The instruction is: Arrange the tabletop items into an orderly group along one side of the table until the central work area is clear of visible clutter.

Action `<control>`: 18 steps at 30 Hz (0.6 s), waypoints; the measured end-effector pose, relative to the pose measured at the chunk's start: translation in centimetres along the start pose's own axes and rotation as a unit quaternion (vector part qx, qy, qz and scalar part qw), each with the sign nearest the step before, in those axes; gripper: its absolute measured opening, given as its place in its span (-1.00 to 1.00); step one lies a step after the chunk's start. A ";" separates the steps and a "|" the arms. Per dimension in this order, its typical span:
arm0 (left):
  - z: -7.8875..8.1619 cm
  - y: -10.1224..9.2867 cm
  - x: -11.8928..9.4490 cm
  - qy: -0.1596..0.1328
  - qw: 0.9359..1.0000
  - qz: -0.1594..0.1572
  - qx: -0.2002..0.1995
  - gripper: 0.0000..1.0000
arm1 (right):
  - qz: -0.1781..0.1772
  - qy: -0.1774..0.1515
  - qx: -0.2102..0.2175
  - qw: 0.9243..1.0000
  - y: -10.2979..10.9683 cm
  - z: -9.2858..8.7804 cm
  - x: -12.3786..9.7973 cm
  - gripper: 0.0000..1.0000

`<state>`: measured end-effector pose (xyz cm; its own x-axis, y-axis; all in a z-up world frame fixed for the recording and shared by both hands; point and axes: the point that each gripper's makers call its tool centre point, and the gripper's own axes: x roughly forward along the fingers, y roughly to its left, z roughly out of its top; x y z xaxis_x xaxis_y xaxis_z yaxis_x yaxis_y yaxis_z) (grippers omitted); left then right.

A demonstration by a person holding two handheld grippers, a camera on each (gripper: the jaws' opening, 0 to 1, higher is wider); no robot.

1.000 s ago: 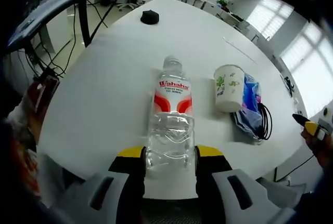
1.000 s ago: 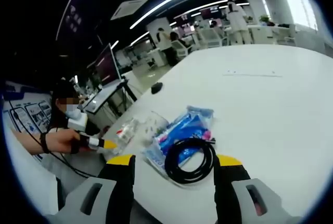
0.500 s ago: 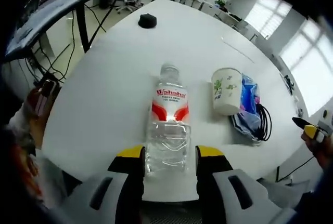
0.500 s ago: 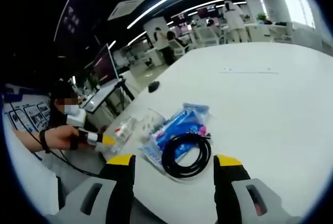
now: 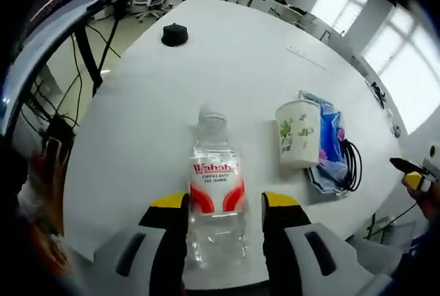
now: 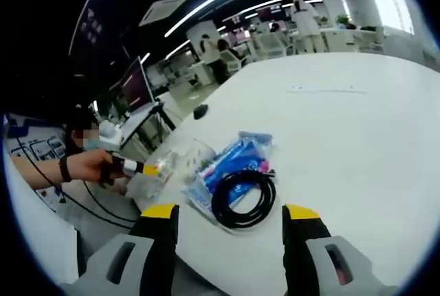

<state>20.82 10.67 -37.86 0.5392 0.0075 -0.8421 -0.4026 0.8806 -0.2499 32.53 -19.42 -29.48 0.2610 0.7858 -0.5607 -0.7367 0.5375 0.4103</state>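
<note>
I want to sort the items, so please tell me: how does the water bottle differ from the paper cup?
The water bottle is clear plastic with a red label; the paper cup is opaque white with a green print. The bottle sits between the left hand-held gripper jaws; the cup stands free beside a blue packet. Both rest on the white table.

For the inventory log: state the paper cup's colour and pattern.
The paper cup is white with a green leafy print and a small pink mark, clearest in the left gripper view.

Water bottle [image 5: 216, 193]: base hidden between left claw [image 5: 220, 208] jaws. Blue packet [image 5: 330, 141]: partly hidden behind paper cup [image 5: 298, 133]. Cup print illegible.
</note>
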 end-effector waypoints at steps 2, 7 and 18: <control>0.3 0.0 0.4 0.004 1.000 -0.002 0.003 -0.13 | 0.000 0.001 -0.001 1.000 0.0 0.0 -0.1 0.23; 0.7 0.1 1.5 0.015 1.000 -0.003 0.015 -0.10 | -0.003 0.002 0.000 1.000 -0.2 -0.1 -0.3 0.23; 1.8 -0.2 4.1 0.036 0.998 -0.007 0.051 0.00 | -0.006 0.015 0.000 1.000 -0.2 -1.1 -0.7 0.23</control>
<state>24.51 11.39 -40.41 0.4873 -0.0358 -0.8725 -0.3157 0.9244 -0.2142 31.84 -20.42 -30.01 0.2509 0.7700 -0.5866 -0.7341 0.5464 0.4032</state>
